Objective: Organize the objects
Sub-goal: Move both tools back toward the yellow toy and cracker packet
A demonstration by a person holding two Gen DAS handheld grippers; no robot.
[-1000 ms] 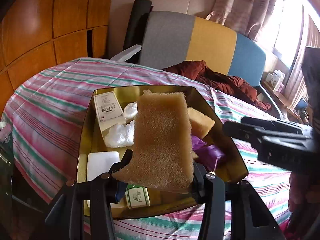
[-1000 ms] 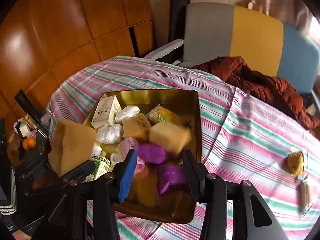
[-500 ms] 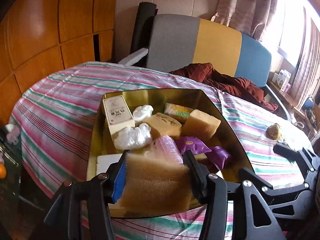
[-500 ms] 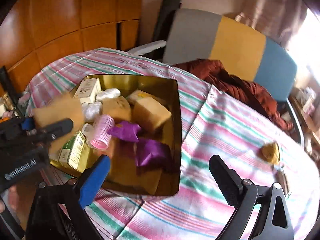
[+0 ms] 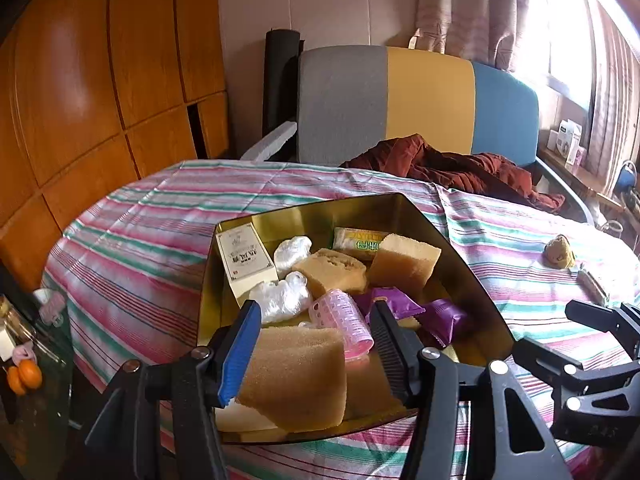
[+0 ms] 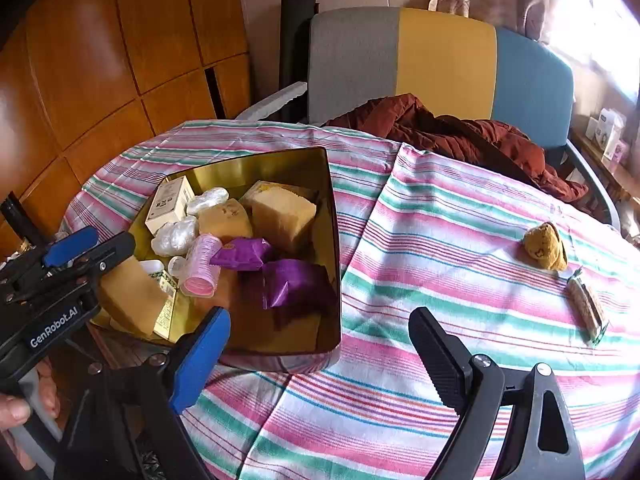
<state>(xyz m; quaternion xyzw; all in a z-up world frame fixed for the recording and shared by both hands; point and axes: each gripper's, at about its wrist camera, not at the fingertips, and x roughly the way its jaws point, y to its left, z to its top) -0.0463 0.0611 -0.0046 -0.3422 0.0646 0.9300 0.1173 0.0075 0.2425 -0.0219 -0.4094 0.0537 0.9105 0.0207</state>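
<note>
A gold tin [image 5: 472, 280] [image 6: 334, 240] on the striped cloth holds sponges, a pink hair roller [image 5: 344, 320], purple packets [image 6: 296, 280] and a white box [image 5: 244, 256]. My left gripper [image 5: 315, 307] hangs over the tin's near end, its jaws opening. A tan sponge [image 5: 296, 376] [image 6: 128, 296] lies in the tin between its fingers, against the blue pad and apart from the black one. My right gripper [image 6: 320, 316] is wide over the cloth at the tin's near right corner; its jaws are closing with nothing between them.
A small brown plush [image 6: 544, 246] and a wrapped bar [image 6: 586, 308] lie on the cloth to the right. A grey, yellow and blue chair [image 6: 440, 56] with a rust-red garment [image 6: 460, 136] stands behind the table. A glass side table with oranges [image 5: 24, 376] is on the left.
The left gripper brought the upright sponge down into the tin and its jaws spread off it. The right gripper opened wide and moved right, from above the tin to the cloth.
</note>
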